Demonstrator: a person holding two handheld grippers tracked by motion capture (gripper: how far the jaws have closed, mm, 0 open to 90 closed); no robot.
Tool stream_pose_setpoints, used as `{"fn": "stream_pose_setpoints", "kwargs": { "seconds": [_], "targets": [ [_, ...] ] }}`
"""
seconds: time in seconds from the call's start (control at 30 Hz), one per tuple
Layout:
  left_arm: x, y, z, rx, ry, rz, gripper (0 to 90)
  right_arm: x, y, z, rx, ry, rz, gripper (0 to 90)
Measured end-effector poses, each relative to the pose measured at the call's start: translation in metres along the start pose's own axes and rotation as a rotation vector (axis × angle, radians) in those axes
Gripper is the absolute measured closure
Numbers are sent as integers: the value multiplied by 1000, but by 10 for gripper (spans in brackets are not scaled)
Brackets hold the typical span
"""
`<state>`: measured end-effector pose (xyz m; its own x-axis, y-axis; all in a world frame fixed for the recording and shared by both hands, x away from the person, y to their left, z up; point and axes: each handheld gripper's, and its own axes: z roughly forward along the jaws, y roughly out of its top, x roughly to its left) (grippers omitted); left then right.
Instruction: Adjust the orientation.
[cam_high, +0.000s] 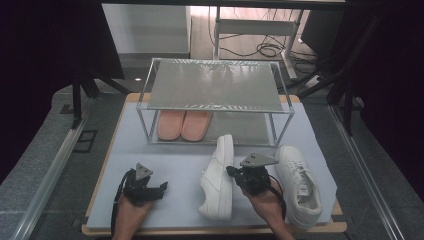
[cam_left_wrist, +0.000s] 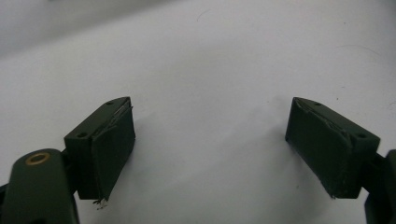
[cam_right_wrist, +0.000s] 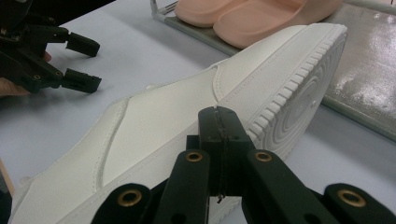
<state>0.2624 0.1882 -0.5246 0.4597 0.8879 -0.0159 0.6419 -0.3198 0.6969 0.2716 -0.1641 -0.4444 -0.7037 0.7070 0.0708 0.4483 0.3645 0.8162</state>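
Sneaker, white, lies tipped on its side on the pale mat before the shoe rack, its mate upright just right. The right gripper, jaws pressed together on nothing, touches its sole edge; nudge low and steadily so it rolls upright. The left gripper rests open, empty, well apart
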Motion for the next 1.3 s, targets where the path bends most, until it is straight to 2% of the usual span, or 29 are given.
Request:
{"fn": "stream_pose_setpoints", "kwargs": {
  "seconds": [0.17, 0.57, 0.87, 0.93, 1.2, 1.3],
  "targets": [
    [0, 0, 0, -2, 1, -1, 158, 1, -2, -4, 9, -19, -12, 899],
    [0, 0, 0, -1, 1, 2, 158, -7, -11, -19, 9, -50, 15, 900],
    [0, 0, 0, -1, 1, 2, 158, -17, -20, -31, 26, -88, 48, 900],
    [0, 0, 0, 0, 1, 2, 158, -21, -25, -35, 38, -111, 66, 899],
    [0, 0, 0, -1, 1, 2, 158, -26, -32, -39, 51, -141, 102, 899],
    [0, 0, 0, 0, 1, 2, 158, -28, -33, -40, 66, -174, 111, 899]
  ]
}}
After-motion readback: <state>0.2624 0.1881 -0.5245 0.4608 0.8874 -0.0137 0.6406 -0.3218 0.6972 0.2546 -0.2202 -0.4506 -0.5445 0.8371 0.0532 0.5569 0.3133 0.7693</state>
